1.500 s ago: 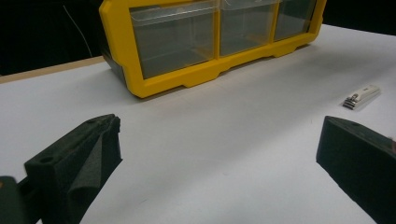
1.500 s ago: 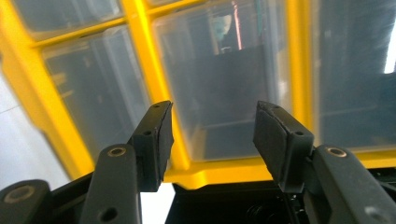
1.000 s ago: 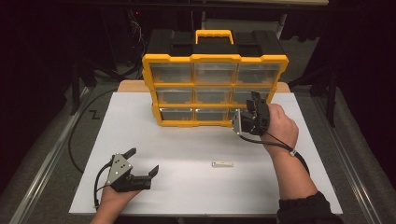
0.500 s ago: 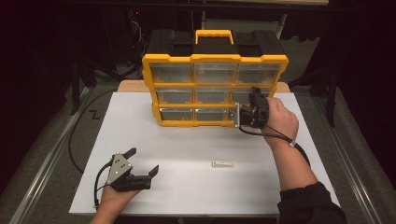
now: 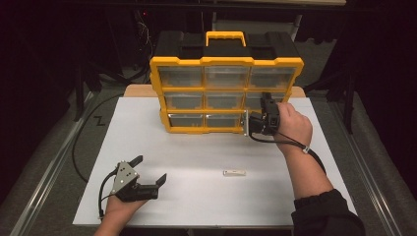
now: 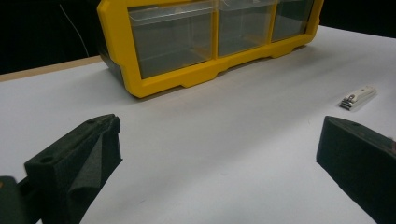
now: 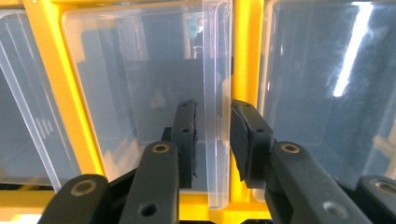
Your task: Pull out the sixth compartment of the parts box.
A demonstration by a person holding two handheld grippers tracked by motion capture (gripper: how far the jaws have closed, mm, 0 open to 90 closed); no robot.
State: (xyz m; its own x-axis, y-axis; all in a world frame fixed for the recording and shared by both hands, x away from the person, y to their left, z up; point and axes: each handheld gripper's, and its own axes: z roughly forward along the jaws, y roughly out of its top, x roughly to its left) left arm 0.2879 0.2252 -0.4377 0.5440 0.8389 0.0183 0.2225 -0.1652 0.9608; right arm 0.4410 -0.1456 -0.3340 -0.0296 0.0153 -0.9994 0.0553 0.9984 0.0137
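The clear drawer being worked sits in the yellow organizer, which stands upright at the far side of the table; in the high view it is the bottom-row compartment at the right end, just in front of the person's right hand. Its raised clear pull tab stands on edge in the right gripper view, running top to bottom between the two black jaws. Since a second ago the right gripper has crept a little nearer to the cabinet face and its jaws have just been closing around that tab, so the work looks to be at the grasping stage, with the pull-out likely next (a judgement, since the drawer still sits flush in its frame). The jaws now stand narrow, one pad on each side of the tab; a thin gap seems to remain on both sides, so I read it as nearly closed but not yet clamping. Farther out, a small white clip-like object lies alone on the table between the two hands, well apart from the organizer. The left gripper rests low near the front left of the table, jaws spread wide and empty, where it was a second ago.
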